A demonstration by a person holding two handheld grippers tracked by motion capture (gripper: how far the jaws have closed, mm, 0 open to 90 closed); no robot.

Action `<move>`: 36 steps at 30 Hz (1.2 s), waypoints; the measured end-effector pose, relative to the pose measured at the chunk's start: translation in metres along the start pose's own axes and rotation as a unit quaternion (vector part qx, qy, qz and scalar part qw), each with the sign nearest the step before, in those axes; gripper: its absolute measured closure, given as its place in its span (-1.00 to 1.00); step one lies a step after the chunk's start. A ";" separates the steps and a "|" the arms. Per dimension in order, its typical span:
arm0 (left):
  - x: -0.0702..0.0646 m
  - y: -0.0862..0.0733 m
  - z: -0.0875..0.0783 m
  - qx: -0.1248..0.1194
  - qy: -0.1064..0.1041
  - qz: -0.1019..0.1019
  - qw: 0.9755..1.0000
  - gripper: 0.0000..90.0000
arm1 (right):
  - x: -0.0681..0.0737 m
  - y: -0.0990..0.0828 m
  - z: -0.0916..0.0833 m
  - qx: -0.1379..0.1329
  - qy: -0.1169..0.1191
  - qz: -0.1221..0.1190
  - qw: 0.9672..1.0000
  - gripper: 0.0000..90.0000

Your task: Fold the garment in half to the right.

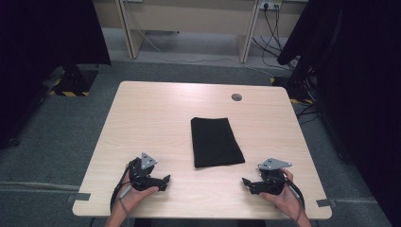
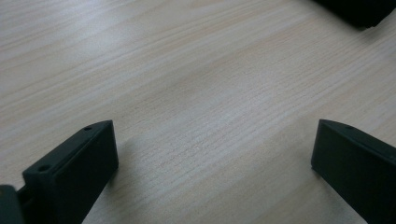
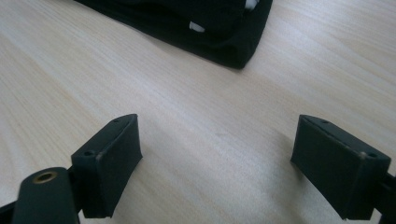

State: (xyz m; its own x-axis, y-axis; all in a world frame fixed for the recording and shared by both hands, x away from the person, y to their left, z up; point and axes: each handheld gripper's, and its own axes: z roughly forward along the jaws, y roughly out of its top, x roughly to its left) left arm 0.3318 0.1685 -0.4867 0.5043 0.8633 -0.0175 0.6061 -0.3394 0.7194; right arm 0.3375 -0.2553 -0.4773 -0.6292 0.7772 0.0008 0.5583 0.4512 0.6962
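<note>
Both grippers — left gripper (image 1: 166, 181) and right gripper (image 1: 244, 182) — are resting spread on the desk (image 1: 142, 123), empty. The folded cloth (image 1: 216, 142) is lying ahead, between them; pinching just its top layer risks undoing the fold — or dragging it.

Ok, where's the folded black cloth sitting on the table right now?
In the high view the folded black cloth lies just right of the table's centre, ahead of and between the left gripper and right gripper.
</note>
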 end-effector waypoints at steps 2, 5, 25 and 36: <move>0.000 0.000 0.000 0.000 0.000 0.001 1.000 -1.00 | 0.001 -0.002 -0.001 0.000 -0.001 0.001 1.000 -0.65; 0.000 0.000 0.000 0.000 0.000 0.001 1.000 -1.00 | 0.002 -0.004 -0.003 -0.002 -0.002 0.001 1.000 -0.65; -0.001 -0.001 -0.001 0.000 0.001 0.000 1.000 -1.00 | 0.006 -0.018 -0.016 -0.004 -0.007 0.006 1.000 -0.68; -0.001 -0.001 -0.001 -0.001 0.001 -0.001 1.000 -1.00 | 0.007 -0.027 -0.024 -0.008 -0.010 0.009 1.000 -0.68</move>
State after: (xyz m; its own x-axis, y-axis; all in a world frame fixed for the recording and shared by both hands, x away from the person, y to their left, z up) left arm 0.3301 0.1686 -0.4868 0.5008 0.8654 -0.0177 0.6069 -0.3365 0.7200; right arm 0.3049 -0.2721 -0.4789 -0.6075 0.7944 -0.0013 0.5610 0.4302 0.7073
